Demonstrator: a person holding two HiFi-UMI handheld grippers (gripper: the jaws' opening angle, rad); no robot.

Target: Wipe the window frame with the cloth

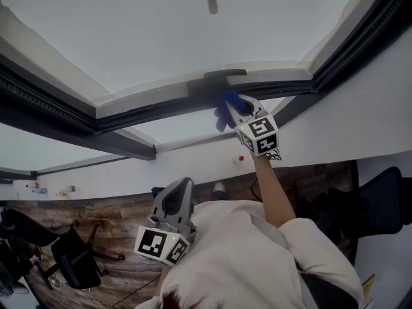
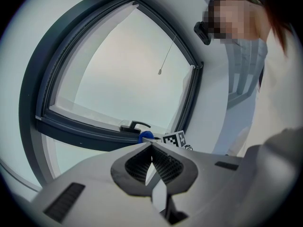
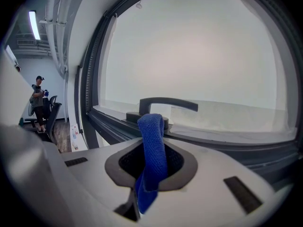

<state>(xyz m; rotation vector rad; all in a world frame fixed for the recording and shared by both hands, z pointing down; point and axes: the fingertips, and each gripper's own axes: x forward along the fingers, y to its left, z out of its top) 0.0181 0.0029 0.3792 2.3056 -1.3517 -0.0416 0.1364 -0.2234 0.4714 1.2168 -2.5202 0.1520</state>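
Note:
A folded blue cloth (image 3: 152, 148) sticks up between the jaws of my right gripper (image 3: 151, 126), which is shut on it. In the head view the right gripper (image 1: 239, 110) is raised at arm's length and holds the cloth (image 1: 225, 110) against the dark window frame (image 1: 154, 107), just below the black window handle (image 1: 225, 74). The handle (image 3: 166, 104) sits right behind the cloth in the right gripper view. My left gripper (image 1: 178, 197) hangs low near the person's chest. Its jaws meet at the tips with nothing between them (image 2: 151, 144), and they point toward the cloth (image 2: 146, 136) and the frame (image 2: 80, 130).
A blind cord pull (image 1: 212, 4) hangs in front of the pane. White wall surrounds the window. Office chairs (image 1: 71, 256) stand on a wooden floor (image 1: 122, 221) at lower left. Another person (image 3: 38, 98) stands far off along the wall.

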